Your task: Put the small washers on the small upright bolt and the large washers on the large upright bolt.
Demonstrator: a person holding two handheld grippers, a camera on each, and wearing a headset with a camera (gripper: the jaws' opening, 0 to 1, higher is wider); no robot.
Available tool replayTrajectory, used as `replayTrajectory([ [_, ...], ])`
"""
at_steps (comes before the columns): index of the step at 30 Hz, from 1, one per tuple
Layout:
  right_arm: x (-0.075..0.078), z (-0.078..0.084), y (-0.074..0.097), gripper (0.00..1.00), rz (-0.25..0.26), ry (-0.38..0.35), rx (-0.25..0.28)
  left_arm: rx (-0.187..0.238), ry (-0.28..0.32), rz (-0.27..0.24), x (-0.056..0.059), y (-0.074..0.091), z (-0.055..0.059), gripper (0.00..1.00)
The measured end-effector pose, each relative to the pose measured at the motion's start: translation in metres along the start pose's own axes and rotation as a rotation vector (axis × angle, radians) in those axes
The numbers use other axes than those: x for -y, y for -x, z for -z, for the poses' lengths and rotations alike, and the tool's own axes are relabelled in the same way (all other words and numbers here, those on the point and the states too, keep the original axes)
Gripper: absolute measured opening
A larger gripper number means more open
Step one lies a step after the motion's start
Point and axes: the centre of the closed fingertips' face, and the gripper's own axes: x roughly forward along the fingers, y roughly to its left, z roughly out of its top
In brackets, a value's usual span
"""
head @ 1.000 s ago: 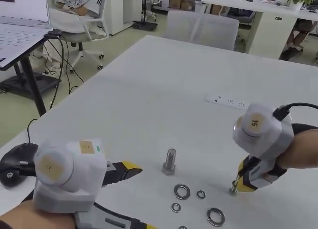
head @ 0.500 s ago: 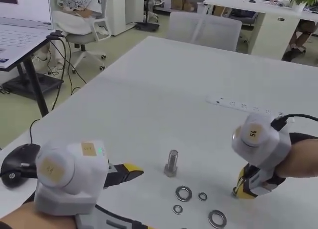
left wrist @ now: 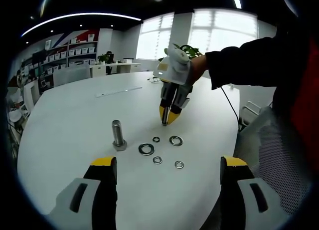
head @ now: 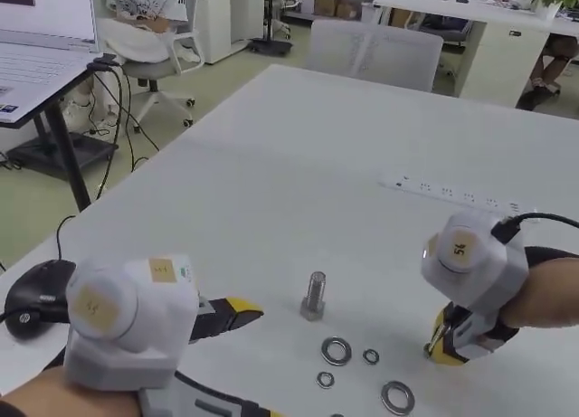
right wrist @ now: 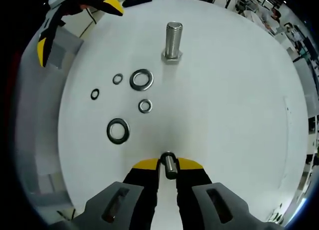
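The large bolt [head: 314, 297] stands upright on the white table [head: 298, 182]. In front of it lie two large washers [head: 336, 350] [head: 396, 397] and small washers [head: 371, 355] [head: 325, 379]. To their right, my right gripper [head: 441, 346] points down at the table. It is shut on the small bolt [right wrist: 169, 165], which sits between its yellow tips. My left gripper [head: 237, 314] is open with nothing in it, left of the large bolt. In the left gripper view the large bolt [left wrist: 117, 135], the washers [left wrist: 146, 149] and the right gripper [left wrist: 165, 117] lie ahead.
A white power strip [head: 452, 194] lies on the table beyond the right gripper. A black mouse [head: 34, 301] rests at the table's left edge. Off the table stand a laptop stand [head: 45, 64], office chairs [head: 371, 51] and a seated person [head: 145, 10].
The right gripper has dipped slightly, with the small bolt still in it. The left gripper, the large bolt and the washers have not moved. The head view has drifted a little.
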Motion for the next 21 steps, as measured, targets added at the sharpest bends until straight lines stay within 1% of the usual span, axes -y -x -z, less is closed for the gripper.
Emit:
replayTrajectory([
  [5,-0.0001,0.0011,-0.0001,0.15,-0.001,-0.001,-0.005,0.001,0.0,0.0,-0.0003,-0.0001,-0.0002,0.85],
  [13,0.0,0.0027,-0.0009,0.2,-0.002,-0.008,-0.006,0.002,0.001,0.001,-0.0008,-0.0005,-0.0001,0.85],
  [21,0.0025,0.0057,0.0043,0.28,0.005,-0.022,0.003,0.001,-0.002,0.003,-0.0002,-0.0011,0.0002,0.85],
])
